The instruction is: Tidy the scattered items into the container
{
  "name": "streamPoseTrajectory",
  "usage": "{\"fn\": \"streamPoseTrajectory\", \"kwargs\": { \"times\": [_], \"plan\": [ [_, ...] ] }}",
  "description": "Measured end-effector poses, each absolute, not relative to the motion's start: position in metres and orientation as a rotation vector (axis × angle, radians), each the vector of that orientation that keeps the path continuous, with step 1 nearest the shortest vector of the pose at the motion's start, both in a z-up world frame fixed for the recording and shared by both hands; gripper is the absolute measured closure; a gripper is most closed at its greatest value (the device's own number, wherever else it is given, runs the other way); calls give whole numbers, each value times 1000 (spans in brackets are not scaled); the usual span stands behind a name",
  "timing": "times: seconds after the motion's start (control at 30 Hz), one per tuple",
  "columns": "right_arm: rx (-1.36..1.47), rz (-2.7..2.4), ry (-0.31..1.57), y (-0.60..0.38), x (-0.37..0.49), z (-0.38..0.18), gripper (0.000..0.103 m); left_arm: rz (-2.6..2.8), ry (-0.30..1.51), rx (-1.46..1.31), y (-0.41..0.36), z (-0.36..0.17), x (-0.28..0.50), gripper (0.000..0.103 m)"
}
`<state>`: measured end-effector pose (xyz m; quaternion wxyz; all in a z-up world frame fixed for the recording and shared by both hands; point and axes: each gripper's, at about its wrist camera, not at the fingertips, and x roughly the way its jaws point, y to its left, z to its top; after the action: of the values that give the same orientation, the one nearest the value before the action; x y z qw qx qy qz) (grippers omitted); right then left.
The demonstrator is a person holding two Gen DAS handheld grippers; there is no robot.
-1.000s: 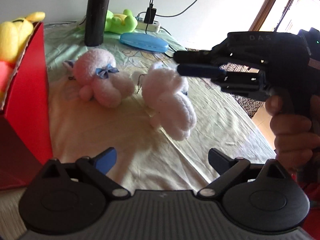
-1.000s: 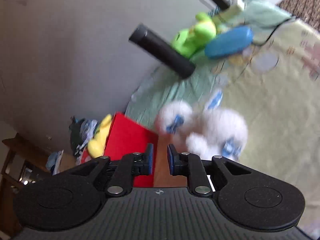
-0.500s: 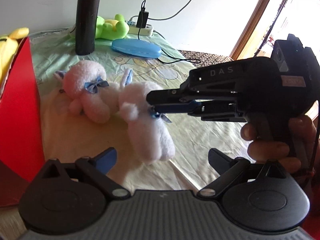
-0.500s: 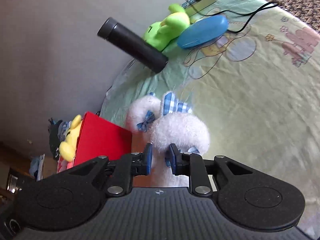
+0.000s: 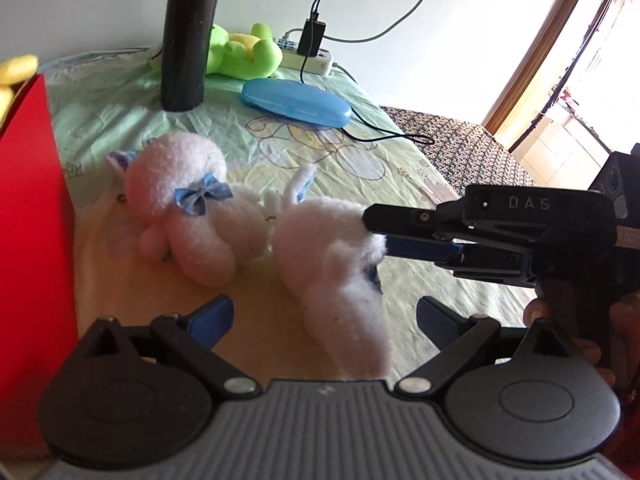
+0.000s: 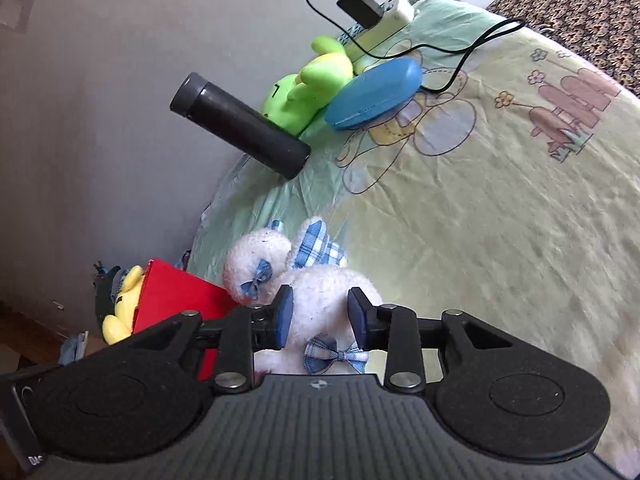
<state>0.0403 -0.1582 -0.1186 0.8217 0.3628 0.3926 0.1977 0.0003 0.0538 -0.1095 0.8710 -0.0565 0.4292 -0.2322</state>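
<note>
Two white plush bunnies with blue checked bows lie side by side on the bed sheet. The far bunny (image 5: 180,204) lies beside the red box (image 5: 36,216). The near bunny (image 5: 332,256) lies by my open left gripper (image 5: 320,318), which holds nothing. My right gripper (image 6: 320,316) has its jaws partly open around the near bunny (image 6: 320,304), touching its fluff; from the left wrist view its fingers (image 5: 404,216) press into the plush. The red box also shows in the right wrist view (image 6: 176,296), with a yellow plush (image 6: 120,312) inside.
At the back stand a tall black flask (image 5: 188,36), a green plush (image 5: 240,52), a blue glasses case (image 5: 296,102) and a power strip (image 5: 308,54) with a charger and cable. The bed edge and patterned floor (image 5: 472,152) lie to the right.
My right gripper went from shut and above the bunnies to partly open around the near bunny. That bunny shifted on the sheet. My left gripper stayed open, drifting slightly closer.
</note>
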Motion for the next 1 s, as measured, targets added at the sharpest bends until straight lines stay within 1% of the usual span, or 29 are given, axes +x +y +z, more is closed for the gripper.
{"fn": "streamPoseTrajectory", "kwargs": {
  "times": [0.07, 0.13, 0.17, 0.2, 0.23, 0.3, 0.33, 0.4, 0.53, 0.6, 0.63, 0.67, 0.7, 0.9, 0.93, 0.97, 1.0],
  "plan": [
    [787, 489, 834, -153, 44, -117, 70, -482, 910, -93, 49, -114, 6, 9],
    [777, 542, 844, -145, 48, -115, 70, -484, 930, -103, 49, -119, 12, 17],
    [773, 562, 848, -141, 49, -115, 70, -486, 940, -116, 51, -121, 15, 25],
    [779, 583, 854, -140, 51, -117, 70, -485, 949, -129, 52, -123, 18, 31],
    [795, 606, 864, -140, 54, -119, 71, -481, 957, -139, 54, -125, 22, 33],
    [851, 637, 878, -145, 58, -123, 71, -472, 975, -154, 57, -131, 27, 43],
    [877, 644, 870, -148, 58, -123, 70, -477, 991, -170, 59, -134, 29, 44],
    [896, 619, 846, -159, 57, -122, 70, -502, 1017, -227, 62, -140, 32, 48],
    [825, 535, 919, -166, 58, -131, 70, -518, 1032, -259, 63, -145, 34, 48],
    [866, 538, 943, -171, 57, -139, 68, -525, 1030, -257, 63, -145, 34, 48],
    [884, 534, 946, -173, 58, -141, 65, -529, 1027, -255, 63, -145, 33, 48],
    [894, 525, 948, -174, 59, -143, 59, -532, 1023, -252, 63, -145, 33, 48],
    [897, 522, 951, -173, 60, -144, 56, -534, 1021, -251, 63, -145, 33, 48],
    [940, 603, 981, -151, 65, -149, 54, -511, 1024, -261, 71, -144, 31, 53],
    [940, 611, 982, -147, 65, -149, 52, -509, 1026, -251, 71, -144, 29, 53],
    [937, 616, 983, -144, 65, -148, 47, -503, 1026, -237, 70, -143, 26, 53],
    [927, 623, 988, -142, 64, -148, 46, -498, 1023, -222, 69, -142, 24, 53]
  ]
}}
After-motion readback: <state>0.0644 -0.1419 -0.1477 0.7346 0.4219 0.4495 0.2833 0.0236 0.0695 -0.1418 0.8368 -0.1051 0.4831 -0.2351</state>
